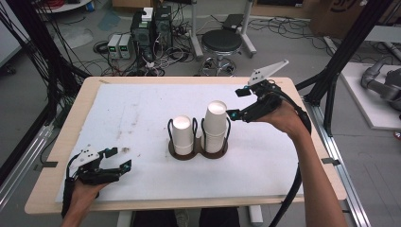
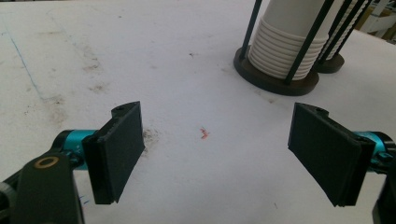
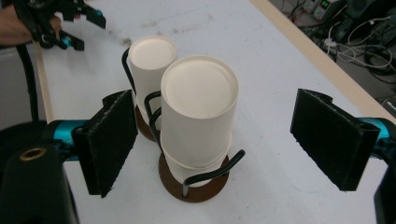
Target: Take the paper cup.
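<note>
At frame centre, the taller stack of white paper cups [image 1: 215, 125] in its dark wire holder [image 1: 198, 150] looks light and crushable; we'd pinch the top cup's wall gently. Right gripper [image 1: 238, 104] and left gripper [image 1: 118, 158] fingers released.

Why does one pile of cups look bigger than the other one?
The right cup stack rises taller than the left cup stack, well above its black wire holder. The right gripper hovers beside the top of the right stack, fingers open, while nothing is near the left stack; the left gripper rests far off, near the table's front edge. Both stacks are white, upside down, and stand on round brown bases.
</note>
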Motion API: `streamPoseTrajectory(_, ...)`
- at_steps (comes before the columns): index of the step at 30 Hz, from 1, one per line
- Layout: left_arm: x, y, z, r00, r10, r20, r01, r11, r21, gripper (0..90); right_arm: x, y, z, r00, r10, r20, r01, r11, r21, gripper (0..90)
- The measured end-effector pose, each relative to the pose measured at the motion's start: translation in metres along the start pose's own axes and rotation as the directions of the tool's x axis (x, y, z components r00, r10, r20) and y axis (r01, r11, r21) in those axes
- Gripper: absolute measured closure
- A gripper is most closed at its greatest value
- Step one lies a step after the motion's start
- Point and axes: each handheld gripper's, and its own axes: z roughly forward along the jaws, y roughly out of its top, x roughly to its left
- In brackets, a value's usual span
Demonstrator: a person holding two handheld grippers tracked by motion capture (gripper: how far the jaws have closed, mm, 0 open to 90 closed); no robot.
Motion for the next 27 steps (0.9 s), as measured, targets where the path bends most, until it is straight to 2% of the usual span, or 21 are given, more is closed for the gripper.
streamPoseTrajectory(1, 0.000, 0.000, 0.000, 1.0000, -0.003, -0.001, 0.003, 1.0000, -0.001, 18.3, 0.000, 0.003, 0.002, 0.9999, -0.011, -0.001, 0.011, 1.000, 0.019, 15.2)
streamPoseTrajectory(2, 0.000, 0.000, 0.000, 1.0000, -0.002, 0.000, 0.002, 1.0000, 0.001, 18.3, 0.000, 0.010, 0.006, 0.9996, -0.028, -0.001, 0.028, 0.998, 0.061, 15.2)
streamPoseTrajectory(3, 0.000, 0.000, 0.000, 1.0000, -0.001, -0.001, 0.001, 1.0000, 0.001, 18.3, 0.000, 0.010, 0.006, 0.9996, -0.028, -0.001, 0.028, 0.998, 0.061, 15.2)
streamPoseTrajectory(4, 0.000, 0.000, 0.000, 1.0000, 0.001, 0.000, -0.001, 1.0000, 0.002, 18.3, 0.001, 0.016, 0.010, 0.9995, -0.032, -0.008, 0.032, 0.995, 0.098, 15.2)
streamPoseTrajectory(8, 0.000, 0.000, 0.000, 1.0000, 0.001, 0.000, -0.001, 1.0000, -0.001, 18.3, 0.000, 0.022, 0.014, 0.9988, -0.048, -0.008, 0.049, 0.991, 0.125, 15.2)
streamPoseTrajectory(9, 0.000, 0.000, 0.000, 1.0000, 0.001, 0.001, -0.001, 1.0000, 0.001, 18.3, 0.001, 0.026, 0.018, 0.9984, -0.055, -0.012, 0.056, 0.987, 0.150, 15.2)
streamPoseTrajectory(12, 0.000, 0.000, 0.000, 1.0000, 0.000, 0.002, 0.000, 1.0000, 0.003, 18.3, 0.000, 0.028, 0.021, 0.9981, -0.060, -0.017, 0.062, 0.983, 0.175, 15.3)
streamPoseTrajectory(14, 0.000, 0.000, 0.001, 1.0000, -0.001, 0.007, 0.000, 1.0000, 0.003, 18.3, 0.001, 0.031, 0.024, 0.9973, -0.072, -0.015, 0.074, 0.974, 0.213, 15.3)
streamPoseTrajectory(16, 0.000, 0.000, 0.001, 0.9999, -0.001, 0.011, 0.001, 1.0000, 0.007, 18.3, 0.001, 0.032, 0.025, 0.9970, -0.077, -0.014, 0.078, 0.971, 0.228, 15.3)
streamPoseTrajectory(17, 0.000, 0.000, 0.001, 0.9999, 0.000, 0.012, -0.001, 0.9999, 0.011, 18.3, 0.002, 0.033, 0.028, 0.9958, -0.090, -0.016, 0.091, 0.962, 0.256, 15.3)
streamPoseTrajectory(18, 0.000, 0.001, 0.002, 0.9999, 0.000, 0.013, 0.000, 0.9999, 0.014, 18.3, 0.002, 0.033, 0.028, 0.9958, -0.090, -0.016, 0.091, 0.962, 0.256, 15.3)
streamPoseTrajectory(20, 0.000, 0.001, 0.002, 0.9999, 0.001, 0.014, -0.001, 0.9999, 0.015, 18.3, 0.002, 0.036, 0.030, 0.9943, -0.106, -0.017, 0.106, 0.952, 0.287, 15.3)
streamPoseTrajectory(25, 0.000, 0.000, 0.002, 0.9999, -0.001, 0.014, 0.001, 0.9999, 0.013, 18.3, 0.002, 0.043, 0.038, 0.9928, -0.116, -0.028, 0.119, 0.939, 0.323, 15.3)
streamPoseTrajectory(27, 0.000, 0.000, 0.001, 0.9999, 0.001, 0.015, -0.001, 0.9999, 0.014, 18.3, 0.003, 0.045, 0.042, 0.9916, -0.124, -0.035, 0.129, 0.929, 0.347, 15.3)
